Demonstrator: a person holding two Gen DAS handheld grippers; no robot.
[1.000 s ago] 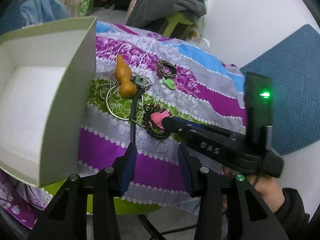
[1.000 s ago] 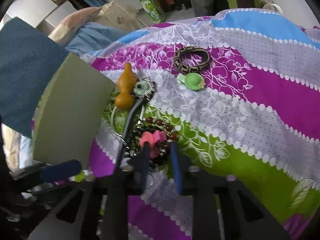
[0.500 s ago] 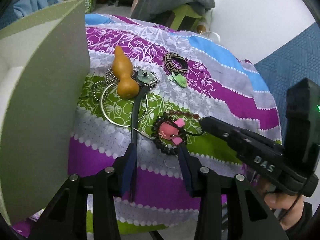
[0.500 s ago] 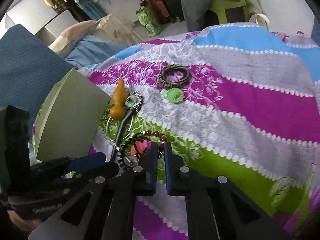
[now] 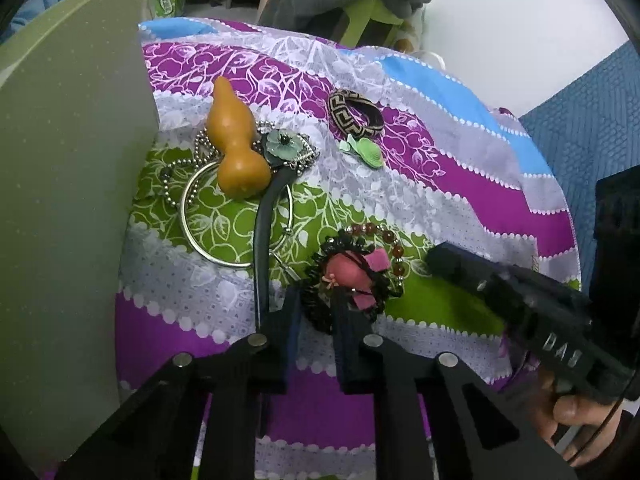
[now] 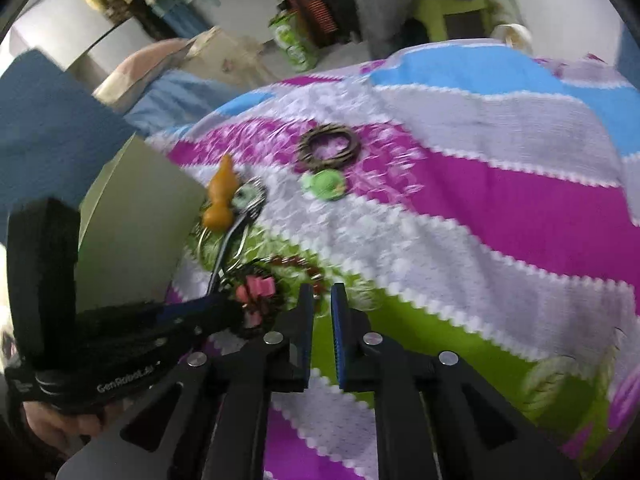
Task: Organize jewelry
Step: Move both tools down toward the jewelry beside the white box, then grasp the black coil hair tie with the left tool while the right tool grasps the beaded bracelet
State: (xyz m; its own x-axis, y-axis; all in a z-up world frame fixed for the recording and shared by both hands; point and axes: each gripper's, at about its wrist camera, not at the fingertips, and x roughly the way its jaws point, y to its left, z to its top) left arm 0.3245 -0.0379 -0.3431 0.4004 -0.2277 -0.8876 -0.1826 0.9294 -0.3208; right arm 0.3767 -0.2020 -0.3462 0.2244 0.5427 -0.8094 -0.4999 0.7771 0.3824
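Your left tongs (image 5: 314, 304) have just been closing onto the black beaded bracelet (image 5: 320, 304), clamped at its seven o'clock edge. Your right tongs (image 6: 322, 300) sit nearly together, holding nothing

White raised letters "DAS" stood on the right gripper (image 5: 440, 258) body, seen upside down in the left wrist view. "GenRobot.AI" stood in white on the left gripper (image 6: 224, 308) body.

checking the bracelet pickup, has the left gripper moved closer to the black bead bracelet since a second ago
Yes. The left gripper has come down toward the black bead bracelet; its jaws have just been closing around the bracelet's near edge.
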